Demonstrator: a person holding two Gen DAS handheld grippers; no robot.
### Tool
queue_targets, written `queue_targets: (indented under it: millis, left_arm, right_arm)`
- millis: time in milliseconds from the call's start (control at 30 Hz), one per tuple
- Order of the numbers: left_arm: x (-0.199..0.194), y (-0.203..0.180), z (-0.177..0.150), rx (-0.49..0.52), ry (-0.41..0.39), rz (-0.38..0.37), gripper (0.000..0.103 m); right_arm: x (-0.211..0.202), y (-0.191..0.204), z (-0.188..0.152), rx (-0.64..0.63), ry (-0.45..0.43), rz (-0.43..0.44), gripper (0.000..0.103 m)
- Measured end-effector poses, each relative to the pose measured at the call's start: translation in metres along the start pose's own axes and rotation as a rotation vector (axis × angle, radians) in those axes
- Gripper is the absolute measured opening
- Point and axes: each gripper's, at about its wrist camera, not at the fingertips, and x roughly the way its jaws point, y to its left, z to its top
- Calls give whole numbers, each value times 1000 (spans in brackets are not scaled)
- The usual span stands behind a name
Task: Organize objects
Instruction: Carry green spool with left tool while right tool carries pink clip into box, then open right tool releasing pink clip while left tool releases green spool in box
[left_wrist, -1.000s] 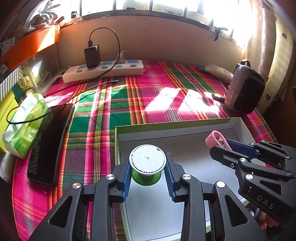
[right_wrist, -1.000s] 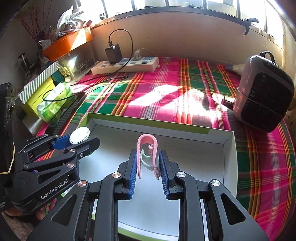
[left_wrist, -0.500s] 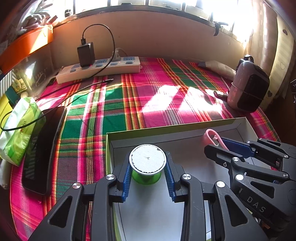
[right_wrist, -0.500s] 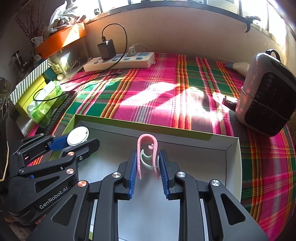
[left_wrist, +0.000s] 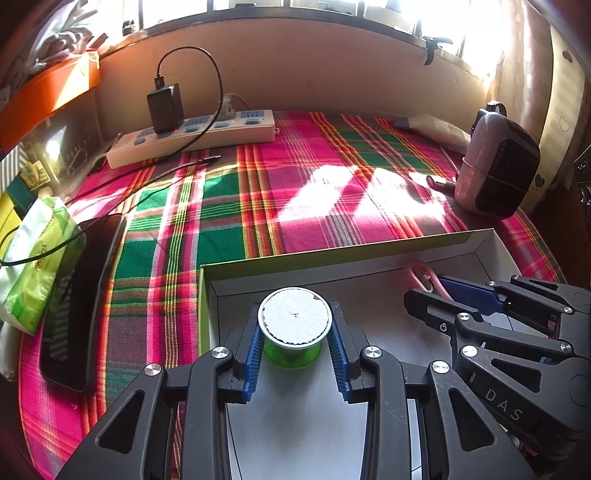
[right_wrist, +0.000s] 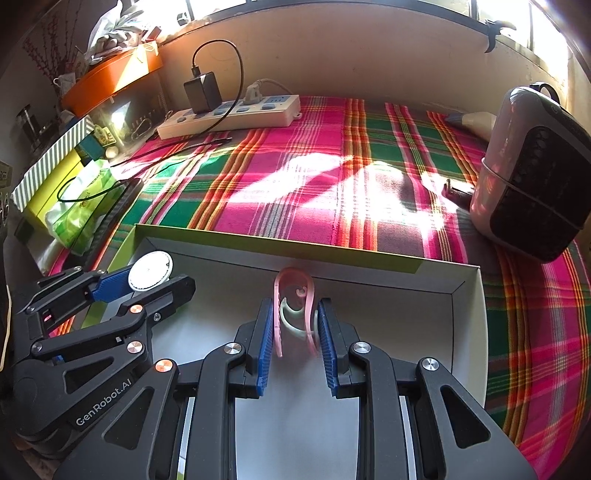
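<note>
We have both loads over the tray (left_wrist: 347, 254) on the plaid desk (left_wrist: 295, 192). Our left tongs (left_wrist: 294, 341) are clamped on the green cup (left_wrist: 293, 352), held upright, its white lid on top; our right tongs (right_wrist: 295, 332) are pinched on the pink clip (right_wrist: 293, 295). To place them well, we should lower each until it rests on the tray floor, keep them well apart, part the tongs only then, and lift straight up so the cup does not tip.

Left gripper (left_wrist: 294, 345) and right gripper (right_wrist: 295, 338), jaws clamped, side by side.
</note>
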Motion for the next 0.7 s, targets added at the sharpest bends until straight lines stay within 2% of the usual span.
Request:
queue_targets:
  millis: [533,700]
  left_arm:
    - [1,0,1,2,0,6,31]
    - [1,0,1,1,0,9,32]
  right_arm:
    - [2,-4,1,16,-1,-7,26]
    - [2,-4,0,20,-1,-2,38]
